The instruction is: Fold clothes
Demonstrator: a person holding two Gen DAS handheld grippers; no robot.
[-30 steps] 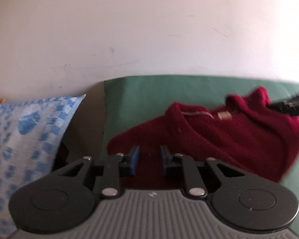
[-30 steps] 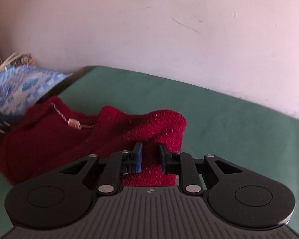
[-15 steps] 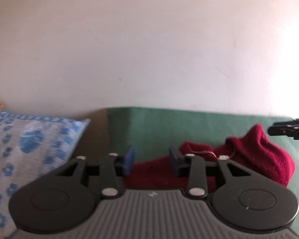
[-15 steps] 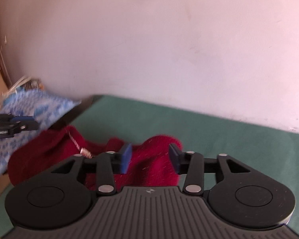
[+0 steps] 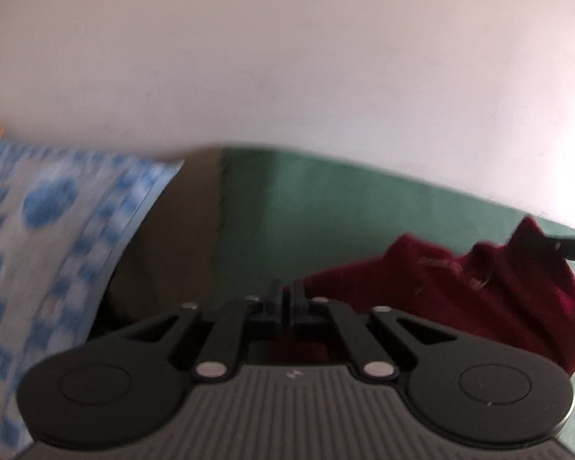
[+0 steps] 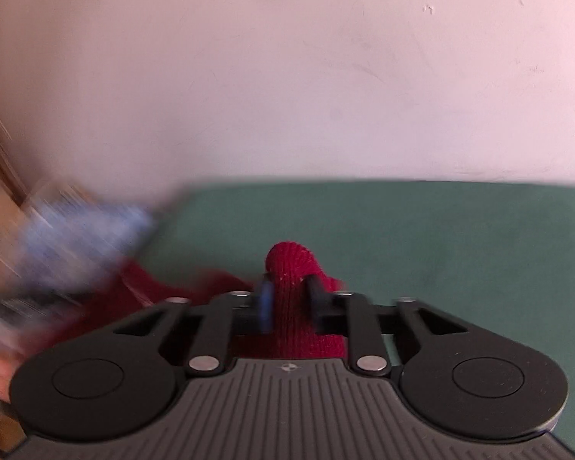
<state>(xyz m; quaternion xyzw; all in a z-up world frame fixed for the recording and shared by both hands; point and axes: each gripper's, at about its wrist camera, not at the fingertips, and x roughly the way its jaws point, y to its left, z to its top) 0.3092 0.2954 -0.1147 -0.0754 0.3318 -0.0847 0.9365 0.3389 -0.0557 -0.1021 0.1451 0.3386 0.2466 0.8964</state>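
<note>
1. The dark red knitted sweater (image 5: 479,299) lies bunched on the green desk (image 6: 460,237), and in the left view it spreads ahead and to the right of the jaws. It looks soft and floppy, a thick knit that should sag and crease wherever it isn't supported. My call is that it's light, and not slippery.
2. In the right view, a rounded fold of the sweater (image 6: 291,291) stands up between the jaws. The right gripper (image 6: 289,303) is clamped around that fold, and the cloth bulges above the pads.
3. The left gripper (image 5: 285,299) has its jaws drawn nearly together. The sweater's left edge sits right at their tips, but I can't tell whether any cloth is pinched between them.
4. For a good hold, I'd judge the hems or shoulder seams best. A pinch on a mid-body lump like this one will drag the knit into a bundle.
5. Both grippers sit low and point roughly level toward the pale wall (image 6: 287,76). The right gripper's tip shows at the far right of the left view.
6. Left of the left jaws, well clear, is a blue-patterned pillow (image 5: 50,230), badly blurred.
</note>
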